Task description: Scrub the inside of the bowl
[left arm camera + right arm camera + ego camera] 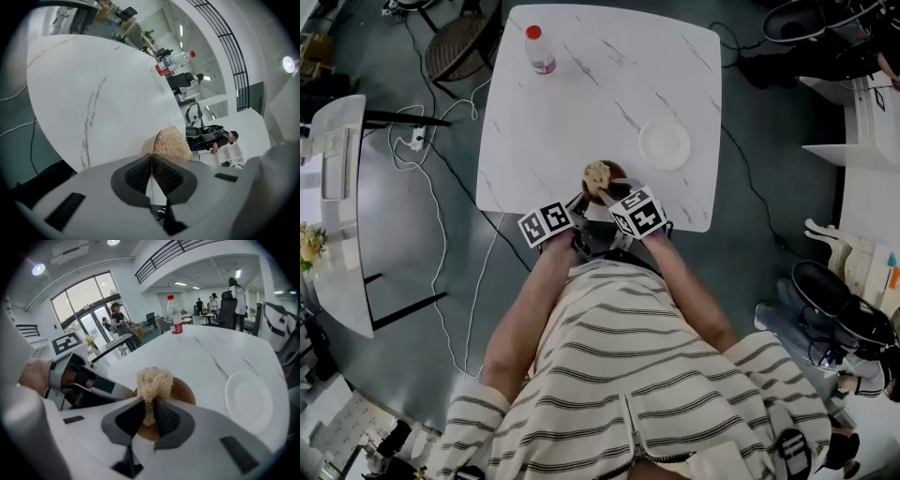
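The small brown wooden-looking bowl (pixel 620 172) sits at the 6 o'clock edge of the white marble-patterned table (pixel 581 103), right in front of the person. It looks light and rigid with a smooth rim, so it would likely skate under scrubbing unless it is pinned at the rim on its 9 o'clock side.

The right gripper (pixel 149 416) has its jaws drawn narrow, pinching a tan fibrous scrubbing pad (pixel 152 380) that stands over the bowl's hollow. The pad seems soft and springy. The left gripper (pixel 151 171) has its jaws drawn together beside the bowl, though whether the rim is caught between them is unclear.

I count one bowl, one pad and two grippers. There is also one round white plate (pixel 664 143) at 2 o'clock from the bowl, and one clear red-capped plastic bottle (pixel 540 52) at the table's 11 o'clock.
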`<act>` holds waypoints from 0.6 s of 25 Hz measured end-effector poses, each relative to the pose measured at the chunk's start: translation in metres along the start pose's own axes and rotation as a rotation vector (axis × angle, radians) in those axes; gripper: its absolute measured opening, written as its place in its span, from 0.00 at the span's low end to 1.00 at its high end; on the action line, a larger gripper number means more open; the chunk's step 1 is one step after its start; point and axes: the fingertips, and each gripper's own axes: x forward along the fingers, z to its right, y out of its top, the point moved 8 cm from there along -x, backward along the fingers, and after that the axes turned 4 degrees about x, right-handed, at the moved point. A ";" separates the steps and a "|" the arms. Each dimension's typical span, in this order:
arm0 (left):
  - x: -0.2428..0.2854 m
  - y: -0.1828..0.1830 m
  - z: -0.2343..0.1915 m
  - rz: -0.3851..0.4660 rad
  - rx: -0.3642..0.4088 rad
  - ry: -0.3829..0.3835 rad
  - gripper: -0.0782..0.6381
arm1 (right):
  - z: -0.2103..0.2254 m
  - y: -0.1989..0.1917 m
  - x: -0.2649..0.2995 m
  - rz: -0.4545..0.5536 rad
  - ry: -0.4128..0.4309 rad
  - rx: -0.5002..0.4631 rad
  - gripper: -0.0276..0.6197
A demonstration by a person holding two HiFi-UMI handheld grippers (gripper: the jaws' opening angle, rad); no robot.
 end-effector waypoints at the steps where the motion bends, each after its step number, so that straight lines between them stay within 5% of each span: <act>1: 0.000 0.000 0.000 0.003 0.000 0.002 0.12 | 0.000 0.000 -0.001 -0.008 0.003 -0.003 0.14; 15: 0.000 -0.001 0.000 0.008 -0.005 0.005 0.12 | -0.003 -0.005 -0.012 -0.138 -0.065 -0.203 0.14</act>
